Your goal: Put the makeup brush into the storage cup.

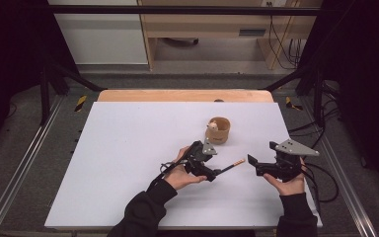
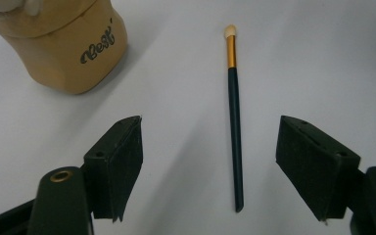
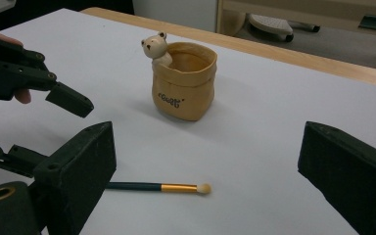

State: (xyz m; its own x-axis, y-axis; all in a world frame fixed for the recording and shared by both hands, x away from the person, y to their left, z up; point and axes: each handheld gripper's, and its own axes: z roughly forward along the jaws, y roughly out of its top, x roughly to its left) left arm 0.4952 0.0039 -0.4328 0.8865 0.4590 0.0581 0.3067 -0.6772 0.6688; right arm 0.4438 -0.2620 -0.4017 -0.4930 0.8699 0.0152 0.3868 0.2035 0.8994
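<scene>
A slim make-up brush with a dark handle, gold ferrule and pale tip lies flat on the white table sheet. My left gripper hovers low over its handle end. In the left gripper view the brush lies between the open jaws of this gripper, touching neither pad. A tan fabric pouch with a small bear figure on its rim stands just beyond. My right gripper is held open to the right of the brush, pointing at the brush and the pouch, nothing between its jaws.
The white sheet covers a wooden table whose far edge shows behind the pouch. Black frame rails run along both sides. Wooden furniture and cables stand beyond the table on the floor.
</scene>
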